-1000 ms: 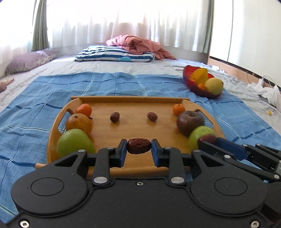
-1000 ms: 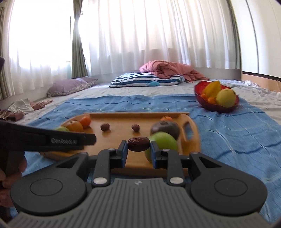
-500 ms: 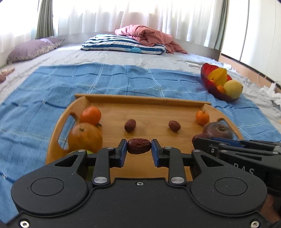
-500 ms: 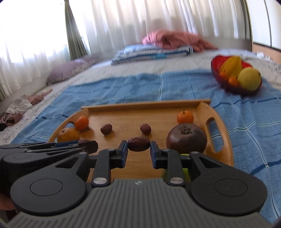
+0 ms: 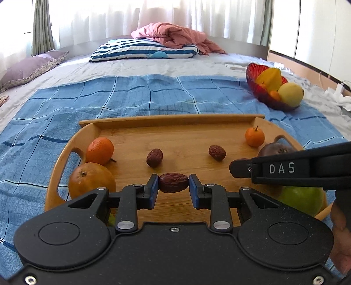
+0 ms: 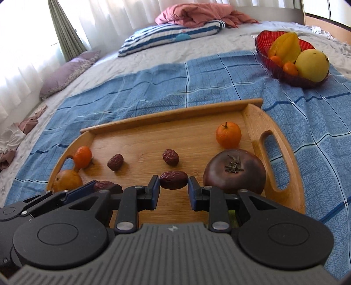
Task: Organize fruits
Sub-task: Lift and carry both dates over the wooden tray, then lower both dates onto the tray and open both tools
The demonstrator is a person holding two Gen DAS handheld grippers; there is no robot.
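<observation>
Left gripper: clenched on a wrinkled dark red date, pads pressing both its ends, held over the near part of the tray.
Right gripper: clenched on a second date in the same way, over the tray beside a dark brown round fruit.
Tray: wooden, with cut-out handles at both ends, lying on the blue cloth.
Fruit on tray: two loose dates near the middle, well apart; a small orange and a larger orange at the left end; a small orange at the right end; a green apple near the right corner.
Surface: a blue checked cloth spread over a grey sheet on a bed.
Bowl: red, on the cloth's far right, holding yellow and orange fruit.
Room: a striped pillow with a pink blanket bunched on it, a purple cushion on the left, white curtains with daylight behind.
</observation>
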